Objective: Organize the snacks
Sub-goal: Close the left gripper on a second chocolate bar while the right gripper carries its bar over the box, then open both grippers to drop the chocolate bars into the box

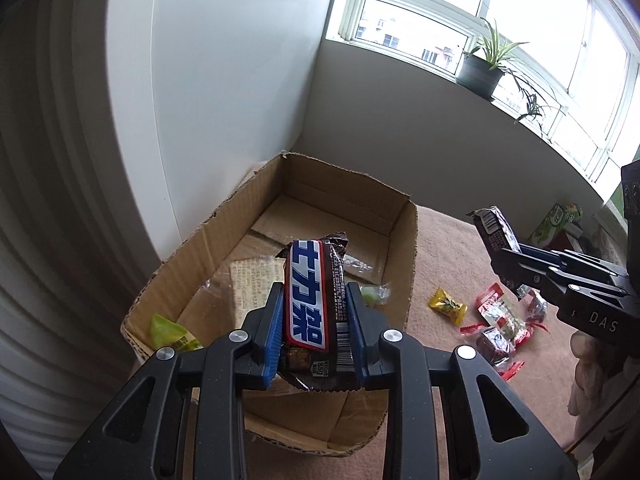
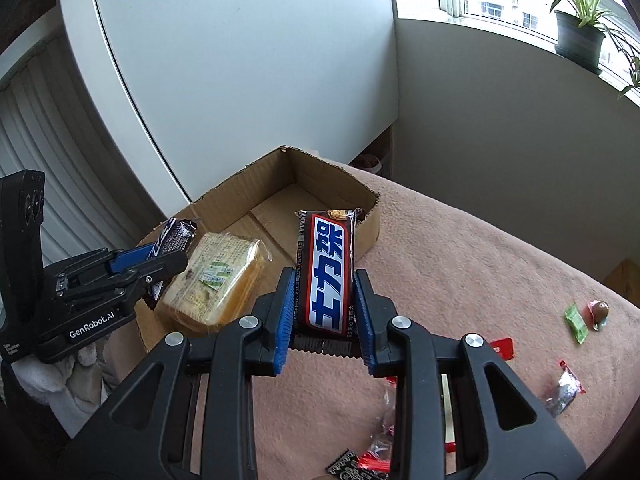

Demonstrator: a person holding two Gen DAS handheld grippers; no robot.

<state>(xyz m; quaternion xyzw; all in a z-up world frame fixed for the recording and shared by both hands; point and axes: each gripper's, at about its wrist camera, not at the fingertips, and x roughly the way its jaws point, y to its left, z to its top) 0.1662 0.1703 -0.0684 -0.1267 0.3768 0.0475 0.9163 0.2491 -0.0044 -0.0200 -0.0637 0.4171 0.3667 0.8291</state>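
My left gripper is shut on a brown Snickers bar and holds it above the open cardboard box. The box holds a cracker pack, a green packet and a small green candy. My right gripper is shut on a second Snickers bar, held over the pink cloth just right of the box. In the right wrist view the left gripper hangs over the box's near left corner beside the cracker pack.
Loose snacks lie on the pink cloth: a yellow candy, red packets, a green candy, a silver-red candy. A white cabinet stands behind the box. A potted plant sits on the windowsill.
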